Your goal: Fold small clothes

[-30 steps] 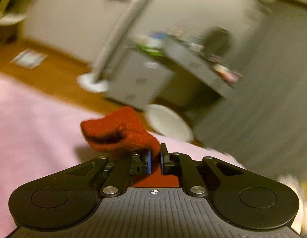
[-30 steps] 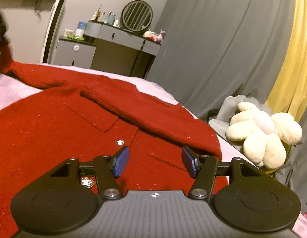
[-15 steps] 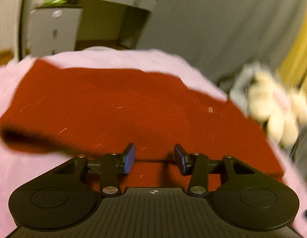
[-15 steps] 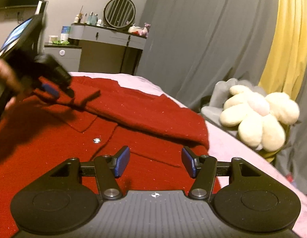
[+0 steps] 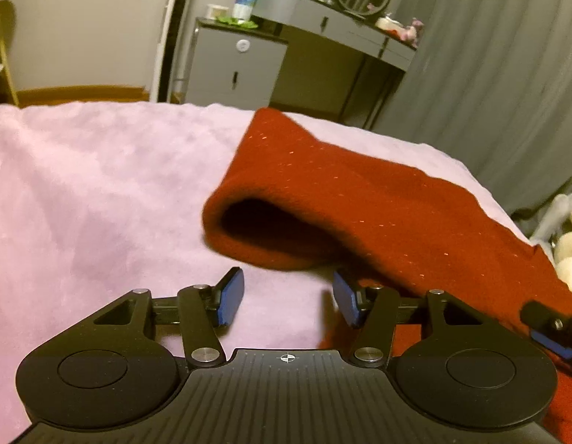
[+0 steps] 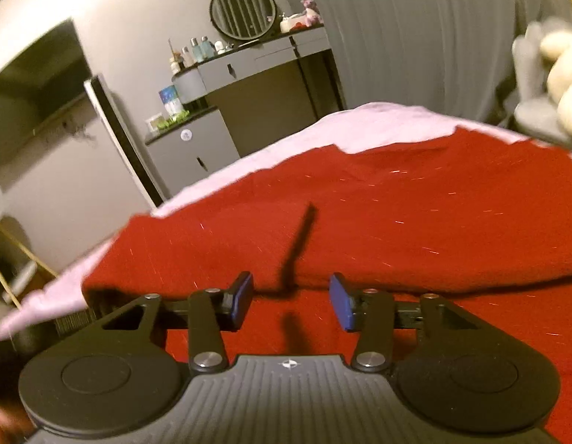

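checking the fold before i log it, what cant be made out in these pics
- Left wrist view: the inside of the red garment fold is in dark shadow.
- Left wrist view: the right claw is cut off by the frame edge, so its opening is unreadable there.
- Right wrist view: the garment's near hem lies behind the claw body.
- Right wrist view: the plush toy is blurred.

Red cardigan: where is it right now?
The red cardigan lies folded on the pink blanket. In the left wrist view it sits right of centre, just beyond the open left gripper; in the right wrist view it lies under the open right gripper.
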`<state>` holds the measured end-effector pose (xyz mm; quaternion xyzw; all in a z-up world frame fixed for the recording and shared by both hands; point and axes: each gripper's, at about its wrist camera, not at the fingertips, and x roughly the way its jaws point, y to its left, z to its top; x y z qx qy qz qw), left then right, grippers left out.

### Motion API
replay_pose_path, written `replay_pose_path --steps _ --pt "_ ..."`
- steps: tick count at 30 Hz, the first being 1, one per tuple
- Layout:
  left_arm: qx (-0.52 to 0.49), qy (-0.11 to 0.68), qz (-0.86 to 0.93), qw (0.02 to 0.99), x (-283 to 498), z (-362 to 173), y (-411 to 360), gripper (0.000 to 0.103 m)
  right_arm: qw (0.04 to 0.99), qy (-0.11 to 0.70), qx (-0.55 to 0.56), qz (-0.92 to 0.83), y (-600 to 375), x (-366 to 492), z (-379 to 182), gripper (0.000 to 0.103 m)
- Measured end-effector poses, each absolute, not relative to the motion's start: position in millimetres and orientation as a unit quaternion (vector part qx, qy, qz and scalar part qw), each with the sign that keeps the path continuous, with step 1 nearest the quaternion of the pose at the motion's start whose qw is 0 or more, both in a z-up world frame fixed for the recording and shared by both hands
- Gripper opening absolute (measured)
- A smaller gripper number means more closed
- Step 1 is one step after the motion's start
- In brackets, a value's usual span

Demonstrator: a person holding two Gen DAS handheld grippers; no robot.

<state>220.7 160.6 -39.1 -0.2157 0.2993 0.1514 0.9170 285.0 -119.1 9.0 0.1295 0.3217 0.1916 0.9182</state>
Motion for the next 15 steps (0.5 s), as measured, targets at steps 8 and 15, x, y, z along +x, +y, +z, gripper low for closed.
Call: replay_pose_path --steps 8,15 --pt "-0.184 0.297 0.152 0.924 224.5 -42.3 152.2 0.06 0.891 0.378 0.146 0.204 -90.0 320.3 -19.5 0.018" --pt "-0.185 0.284 0.161 0.927 222.3 -35.4 147.6 0.055 0.935 0.292 0.072 0.186 -101.0 291.9 11.5 0.012"
